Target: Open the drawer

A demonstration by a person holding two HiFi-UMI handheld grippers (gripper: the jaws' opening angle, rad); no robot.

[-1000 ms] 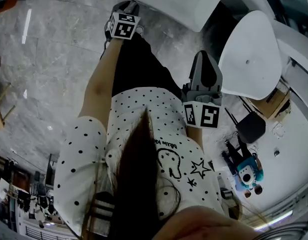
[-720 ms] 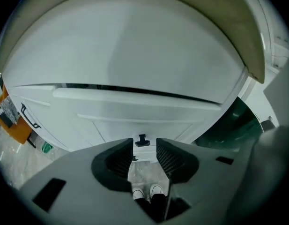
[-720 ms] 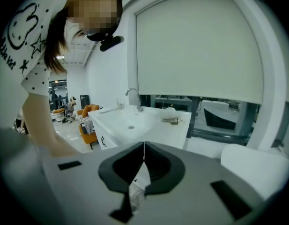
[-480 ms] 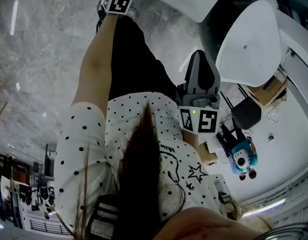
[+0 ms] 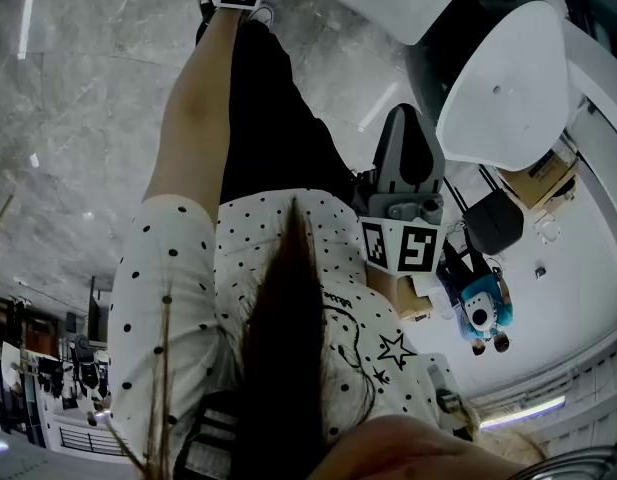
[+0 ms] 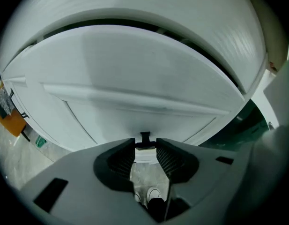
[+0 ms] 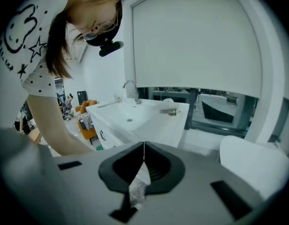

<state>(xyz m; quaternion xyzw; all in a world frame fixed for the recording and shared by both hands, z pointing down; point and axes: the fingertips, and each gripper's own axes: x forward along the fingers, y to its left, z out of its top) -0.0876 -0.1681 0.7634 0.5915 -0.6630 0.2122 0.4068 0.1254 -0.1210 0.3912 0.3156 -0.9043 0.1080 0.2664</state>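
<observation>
As its jaws opened at the handle [image 6: 144, 136], left hand-held gripper [image 6: 145, 141] sank

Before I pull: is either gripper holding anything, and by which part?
Nothing held. Left gripper: jaws have just been opening; the small black drawer handle shows between their tips, unpressed. Right gripper: jaws are together, empty.

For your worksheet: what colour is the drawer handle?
The handle is black, seen best in the left gripper view.

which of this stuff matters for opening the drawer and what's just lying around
For the job: white drawer front; its black handle; left gripper, fingers open near the handle.
Just around: sink; tap; orange chair; right gripper, shut.
</observation>
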